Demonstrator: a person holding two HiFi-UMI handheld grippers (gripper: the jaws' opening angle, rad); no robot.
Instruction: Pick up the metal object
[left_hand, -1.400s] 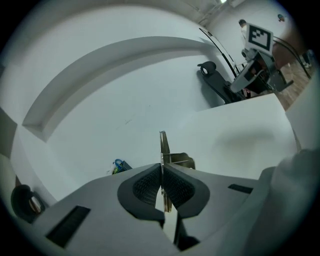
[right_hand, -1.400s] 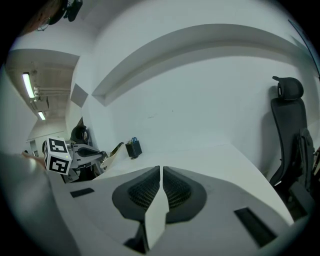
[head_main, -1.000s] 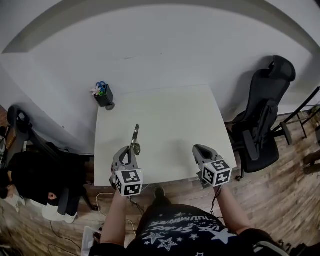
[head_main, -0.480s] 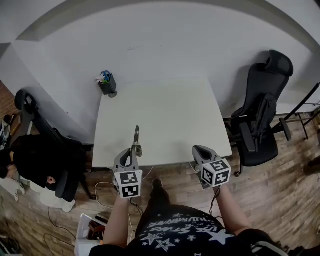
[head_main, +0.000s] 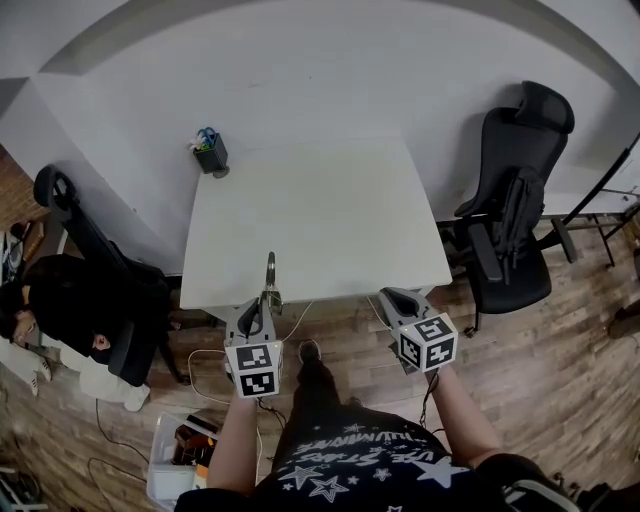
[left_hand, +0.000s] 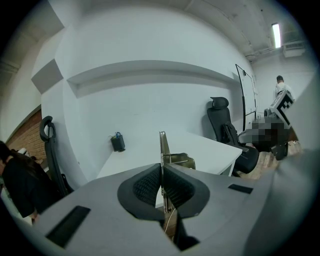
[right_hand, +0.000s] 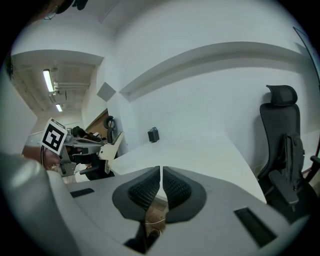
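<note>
The metal object (head_main: 270, 276) is a thin brass-coloured strip with a small bracket on it. My left gripper (head_main: 264, 303) is shut on its near end, and it sticks out forward over the front edge of the white table (head_main: 330, 215). In the left gripper view the strip (left_hand: 162, 144) stands upright, pinched between the dark pads of the gripper (left_hand: 161, 171). My right gripper (head_main: 386, 296) hovers just off the table's front edge, to the right. Its jaws (right_hand: 161, 176) are shut with nothing between them.
A black pen holder (head_main: 210, 155) stands at the table's far left corner. A black office chair (head_main: 515, 195) is to the right of the table. On the left are a scooter (head_main: 65, 205) and a seated person in black (head_main: 40, 315). A box (head_main: 180, 455) lies on the wooden floor.
Both grippers have drawn back from above the table to just past its front edge. The left one still holds the metal strip. The head view has shifted with them.
</note>
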